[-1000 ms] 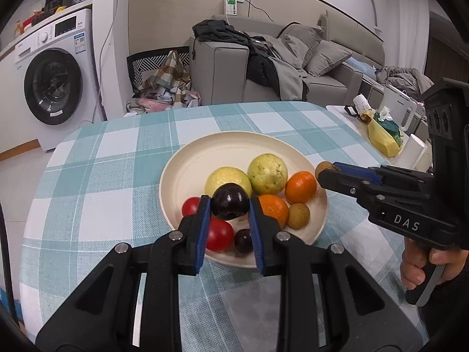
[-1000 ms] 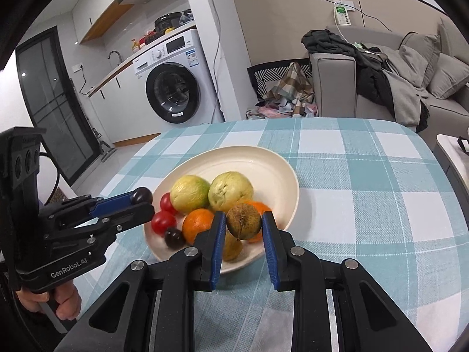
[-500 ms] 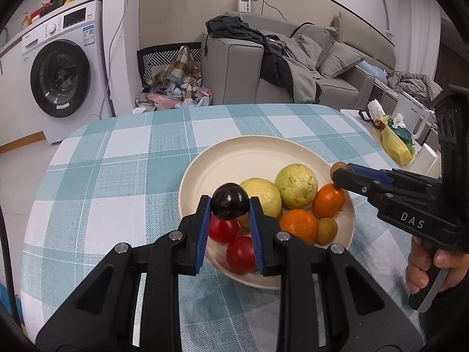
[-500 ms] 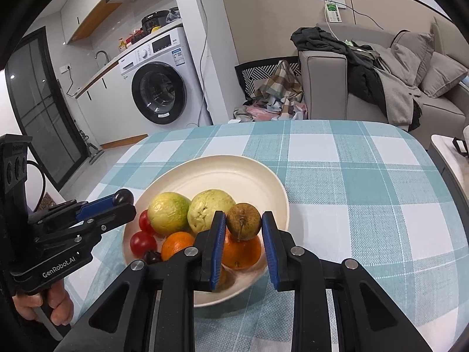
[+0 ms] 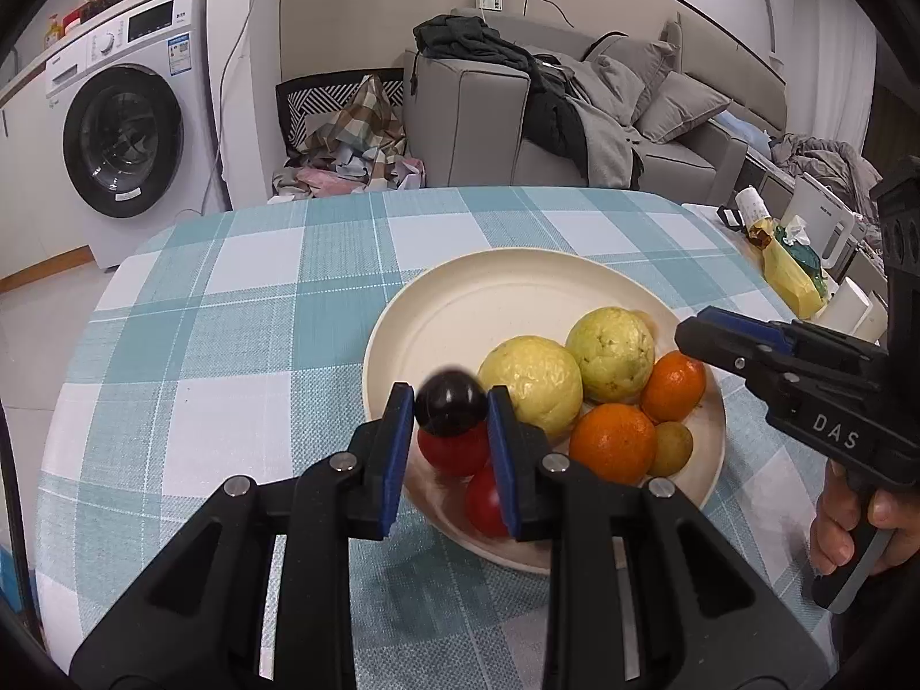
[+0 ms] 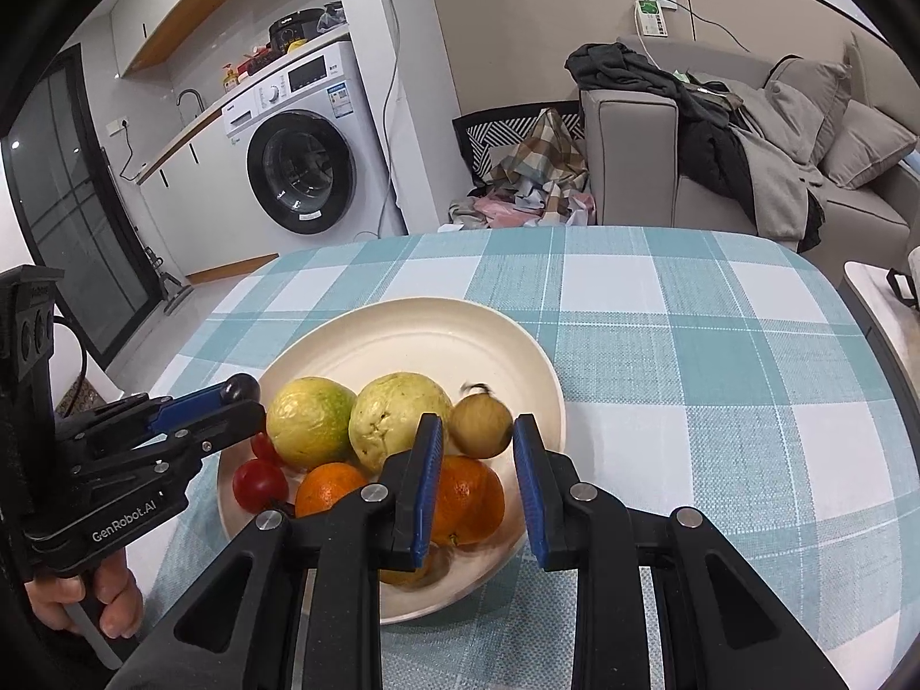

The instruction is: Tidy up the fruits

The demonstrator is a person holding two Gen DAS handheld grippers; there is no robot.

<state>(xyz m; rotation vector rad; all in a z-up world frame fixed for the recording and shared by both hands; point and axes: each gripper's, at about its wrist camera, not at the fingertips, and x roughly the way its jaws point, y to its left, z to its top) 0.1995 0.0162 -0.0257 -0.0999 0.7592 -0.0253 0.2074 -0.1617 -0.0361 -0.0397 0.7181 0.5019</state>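
Observation:
A cream plate (image 5: 517, 293) (image 6: 414, 333) on the checked table holds two green guavas (image 5: 610, 353) (image 6: 310, 422), two oranges (image 5: 612, 443) (image 6: 467, 497), red tomatoes (image 5: 454, 451) (image 6: 260, 484) and a kiwi (image 5: 670, 448). My left gripper (image 5: 451, 411) is shut on a dark plum (image 5: 450, 408) above the plate's near left edge; it also shows in the right wrist view (image 6: 230, 402). My right gripper (image 6: 477, 443) has its jaws apart, with a brown kiwi (image 6: 480, 424) blurred between them over the plate's right side, not touching the pads. The right gripper shows at the plate's right in the left wrist view (image 5: 724, 333).
The checked tablecloth (image 5: 241, 310) covers a rounded table. A side table with a yellow bag (image 5: 790, 276) and a white kettle (image 5: 825, 224) stands on the right. A washing machine (image 6: 299, 167), a laundry pile (image 6: 529, 184) and a grey sofa (image 5: 575, 109) lie beyond the far edge.
My right gripper has opened and let go of the brown kiwi over the plate. My left gripper, still holding the plum, has shifted left toward the plate's left edge.

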